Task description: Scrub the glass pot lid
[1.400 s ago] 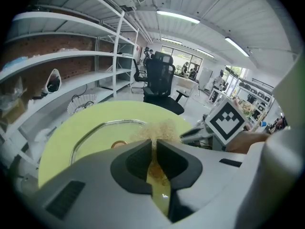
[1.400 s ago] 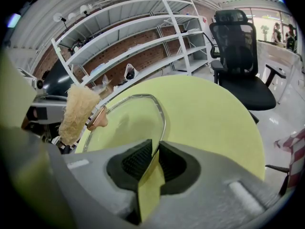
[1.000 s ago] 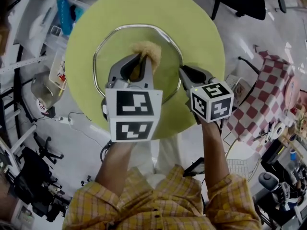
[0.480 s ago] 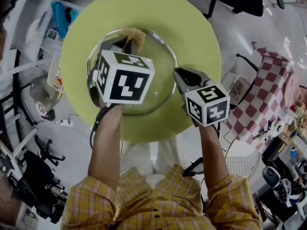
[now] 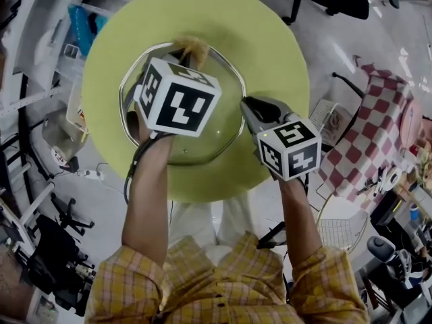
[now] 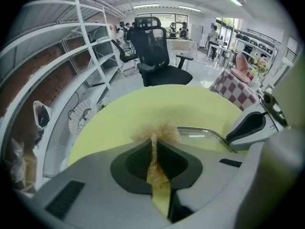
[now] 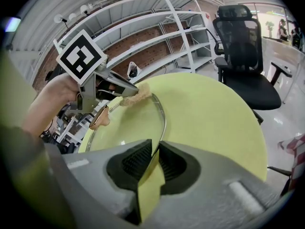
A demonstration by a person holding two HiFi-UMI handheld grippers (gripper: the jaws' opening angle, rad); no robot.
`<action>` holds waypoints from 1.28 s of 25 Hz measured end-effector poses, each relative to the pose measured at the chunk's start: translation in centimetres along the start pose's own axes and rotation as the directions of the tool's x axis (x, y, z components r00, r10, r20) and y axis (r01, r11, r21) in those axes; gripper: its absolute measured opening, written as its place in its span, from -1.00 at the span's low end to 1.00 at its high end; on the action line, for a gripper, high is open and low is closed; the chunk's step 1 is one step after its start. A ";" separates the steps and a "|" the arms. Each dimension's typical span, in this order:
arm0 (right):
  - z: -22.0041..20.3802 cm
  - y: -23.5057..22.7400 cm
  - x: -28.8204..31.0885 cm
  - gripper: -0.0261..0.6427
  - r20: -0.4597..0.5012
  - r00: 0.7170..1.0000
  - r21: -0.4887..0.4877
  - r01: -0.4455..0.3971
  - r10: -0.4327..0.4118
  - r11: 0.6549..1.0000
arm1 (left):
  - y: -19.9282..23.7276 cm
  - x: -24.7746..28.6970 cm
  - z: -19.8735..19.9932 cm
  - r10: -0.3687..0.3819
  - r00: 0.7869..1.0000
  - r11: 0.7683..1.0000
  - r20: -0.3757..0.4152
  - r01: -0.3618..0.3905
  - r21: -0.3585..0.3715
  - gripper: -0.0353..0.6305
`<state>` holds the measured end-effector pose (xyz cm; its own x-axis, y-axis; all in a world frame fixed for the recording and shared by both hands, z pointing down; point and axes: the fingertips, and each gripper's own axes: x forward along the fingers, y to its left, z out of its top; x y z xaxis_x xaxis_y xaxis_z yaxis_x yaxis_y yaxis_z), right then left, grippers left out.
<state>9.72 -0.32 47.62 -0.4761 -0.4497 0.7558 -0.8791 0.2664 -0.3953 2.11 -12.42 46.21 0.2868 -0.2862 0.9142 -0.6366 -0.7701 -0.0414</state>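
Head view puts the glass pot lid (image 5: pixel 217 137) over the middle of the round yellow-green table (image 5: pixel 277 52), with both my grippers on it. My left gripper (image 5: pixel 182 56) reaches to the lid's far rim, and its marker cube covers much of the glass from above. In the left gripper view I read its jaws as pressed together on a tan mesh scrubber (image 6: pixel 156 131), whose frayed tuft sticks out past the tips and sits against the lid's metal rim. My right gripper (image 5: pixel 248 108) comes in at the lid's right edge. The right gripper view shows its jaws pinched thin on the lid's rim, with the metal band running straight in between the pads. A black office chair (image 6: pixel 155 46) stands beyond the table, well apart from the lid
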 end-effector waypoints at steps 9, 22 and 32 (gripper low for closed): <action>0.0 0.0 0.0 -0.78 0.003 1.000 0.001 -0.001 0.001 1.000 | -2.3 0.7 1.0 -0.007 1.000 0.993 0.004 0.007 0.119 -0.79; -0.1 0.1 -0.2 -0.78 0.005 1.000 0.009 -0.013 0.013 1.000 | -7.7 0.7 1.4 -0.110 0.994 0.923 0.012 0.097 0.373 -0.79; -0.1 0.2 0.0 -0.78 0.010 1.000 0.011 -0.013 0.013 1.000 | -10.0 -0.3 -0.3 -0.211 0.977 0.871 -0.028 0.201 0.448 -0.79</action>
<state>9.59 -0.15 47.58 -0.4879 -0.4546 0.7452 -0.8728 0.2634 -0.4108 8.19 -4.49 46.44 0.3941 -0.1011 0.9135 -0.1766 -0.9837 -0.0327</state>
